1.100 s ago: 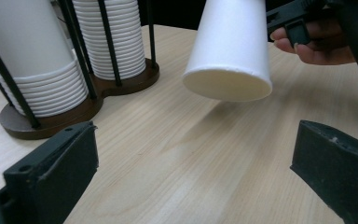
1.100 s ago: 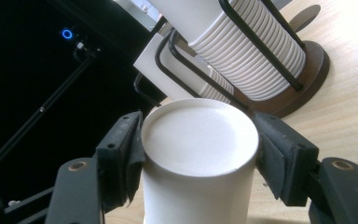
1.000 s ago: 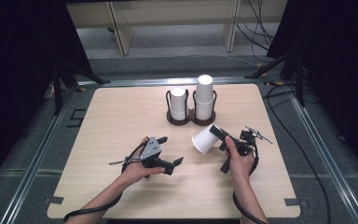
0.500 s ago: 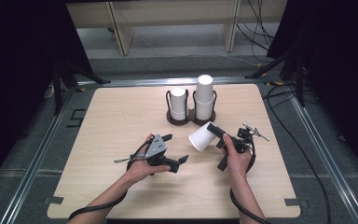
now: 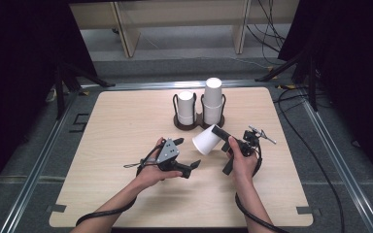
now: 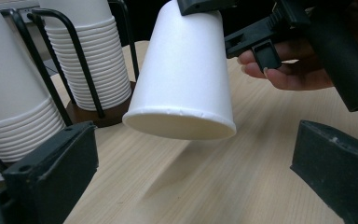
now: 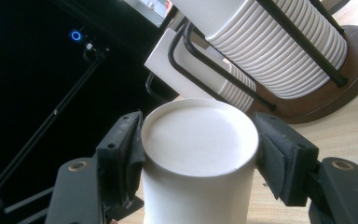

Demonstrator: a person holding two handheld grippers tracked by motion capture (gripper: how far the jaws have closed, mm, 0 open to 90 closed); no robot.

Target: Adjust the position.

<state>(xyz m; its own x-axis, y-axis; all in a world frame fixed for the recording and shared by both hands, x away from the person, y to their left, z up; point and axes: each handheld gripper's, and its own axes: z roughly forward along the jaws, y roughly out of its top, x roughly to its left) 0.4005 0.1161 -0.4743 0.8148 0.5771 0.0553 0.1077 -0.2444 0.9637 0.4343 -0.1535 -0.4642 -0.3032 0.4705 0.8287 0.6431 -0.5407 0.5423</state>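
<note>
Just in front of the cup rack (image 5: 198, 124), the right gripper (image 5: 218, 133) pinches a paper cup (image 5: 207, 141) by its base, tilted mouth-first toward the left gripper (image 5: 190, 166), whose spread jaws seem ready to receive it.

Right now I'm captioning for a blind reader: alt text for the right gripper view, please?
The right hand-held gripper clamps a white paper cup near its closed bottom end, one black jaw on each side. Behind it, stacked cups sit in a black wire holder on the wooden table.
</note>
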